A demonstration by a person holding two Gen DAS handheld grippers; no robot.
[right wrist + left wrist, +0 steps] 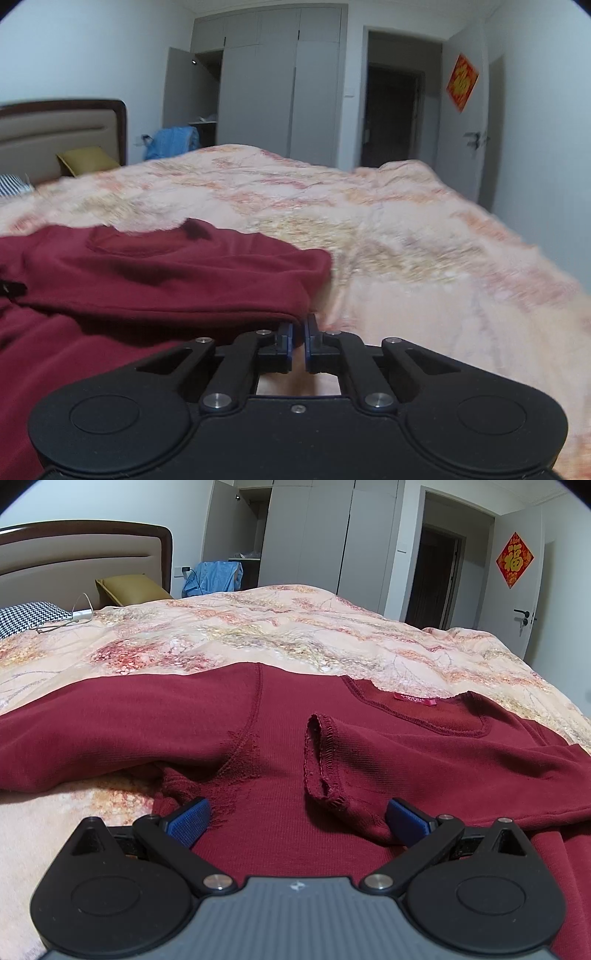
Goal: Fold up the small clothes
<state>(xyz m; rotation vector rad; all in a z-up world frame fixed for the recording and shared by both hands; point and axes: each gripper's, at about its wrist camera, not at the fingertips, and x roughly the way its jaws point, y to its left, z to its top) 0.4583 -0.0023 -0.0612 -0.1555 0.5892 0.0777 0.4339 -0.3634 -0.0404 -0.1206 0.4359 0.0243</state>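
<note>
Noting my right gripper (298, 332) pinched shut at the maroon shirt (155, 280) side fold, garment lying leftward; left gripper (297, 821) spread wide, empty, over the sleeve cuff (321, 760).

Dark red shirt (280, 716); peach floral quilt (258, 627); blue-padded black left claw (297, 821).

white walls | grey wardrobe (314, 535), one door open | padded headboard (74, 557) | open doorway (436, 576)

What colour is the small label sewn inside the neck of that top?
Bright red, a shade lighter than the dark red top. The label shows best in the left wrist view.
</note>
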